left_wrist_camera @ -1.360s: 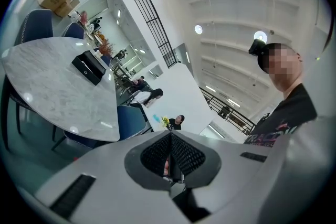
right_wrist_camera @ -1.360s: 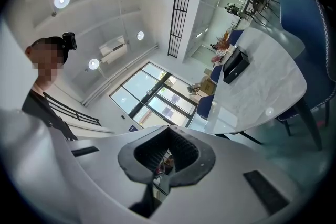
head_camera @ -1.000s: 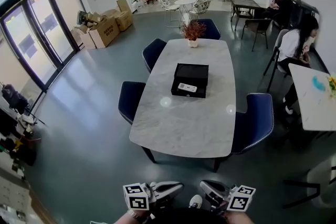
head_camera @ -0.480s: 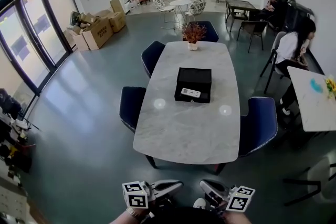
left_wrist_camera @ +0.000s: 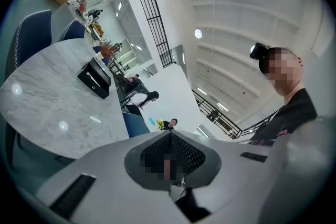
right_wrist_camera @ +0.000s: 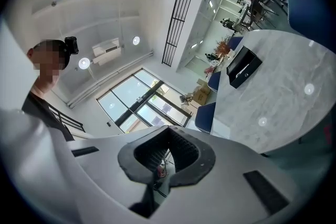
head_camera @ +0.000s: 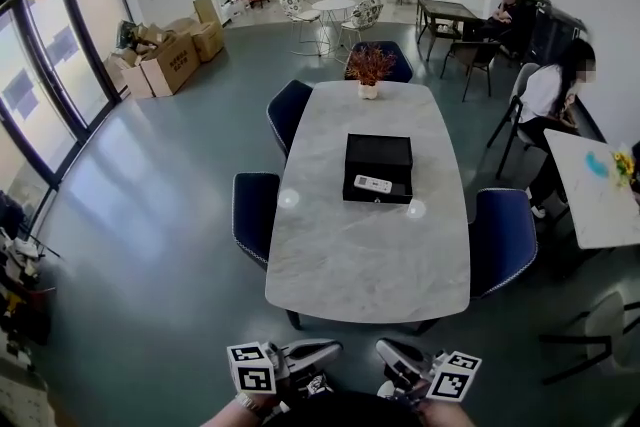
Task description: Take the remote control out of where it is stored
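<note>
Since both grippers are held low at the near edge of the head view, well apart from the tabletop, nothing of the task's has been touched yet.

Left gripper [head_camera: 322,352]: jaws together, nothing between them; its own view confirms the pads meet.

Tabletop [head_camera: 360,255]: pale marble, oval, with blue chairs along both long sides and a potted plant [head_camera: 369,65] at the far end.

Black box [head_camera: 379,155]: stands near the middle of the tabletop. The remote control [head_camera: 373,184] is a small white bar lying on the near part of this box, its long axis running roughly left to right. Whether it sits in an open tray or on a closed lid cannot be told at this range.

Right gripper [head_camera: 395,357]: jaws together, likewise empty.

Assessment of handling: the remote control is judged light, rigid and smooth-shelled, so not fragile but liable to slip. It lies flat and low against the box, leaving little edge to catch. Hold is best taken across its narrow width, pads on the two long sides near the middle, with modest pressure kept off the button face. One gripper could steady the box if it shifts.
</note>
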{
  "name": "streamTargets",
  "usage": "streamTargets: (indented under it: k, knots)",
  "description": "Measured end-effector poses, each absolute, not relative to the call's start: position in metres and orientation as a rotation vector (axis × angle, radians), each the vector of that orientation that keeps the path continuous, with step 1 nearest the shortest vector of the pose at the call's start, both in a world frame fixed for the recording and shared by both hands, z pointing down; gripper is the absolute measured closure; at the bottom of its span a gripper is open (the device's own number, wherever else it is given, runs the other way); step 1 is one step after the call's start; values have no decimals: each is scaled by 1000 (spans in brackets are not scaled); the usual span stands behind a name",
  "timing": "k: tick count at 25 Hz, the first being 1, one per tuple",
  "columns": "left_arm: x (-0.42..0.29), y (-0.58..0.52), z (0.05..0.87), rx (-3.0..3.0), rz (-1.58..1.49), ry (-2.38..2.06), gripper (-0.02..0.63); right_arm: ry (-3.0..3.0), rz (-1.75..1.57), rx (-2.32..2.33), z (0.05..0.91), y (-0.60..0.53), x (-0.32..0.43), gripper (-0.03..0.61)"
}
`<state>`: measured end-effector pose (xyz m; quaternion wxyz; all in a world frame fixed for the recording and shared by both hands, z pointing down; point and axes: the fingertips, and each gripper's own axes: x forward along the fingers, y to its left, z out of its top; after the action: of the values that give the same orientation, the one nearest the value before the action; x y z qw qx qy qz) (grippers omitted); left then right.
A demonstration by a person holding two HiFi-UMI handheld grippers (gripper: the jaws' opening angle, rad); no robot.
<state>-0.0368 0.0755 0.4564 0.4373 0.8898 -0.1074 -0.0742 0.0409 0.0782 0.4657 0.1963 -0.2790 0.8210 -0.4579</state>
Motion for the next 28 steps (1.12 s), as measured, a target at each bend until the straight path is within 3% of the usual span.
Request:
streamTargets:
  k: [12, 28]
  knots:
    - [-110, 48, 460, 2206, -181, -197, 609, 2268, -1258, -863, 466, 51, -29, 569]
    - [-178, 25, 465, 2179, -258, -294, 608, 2352, -1210, -916, 459, 1, -64, 569]
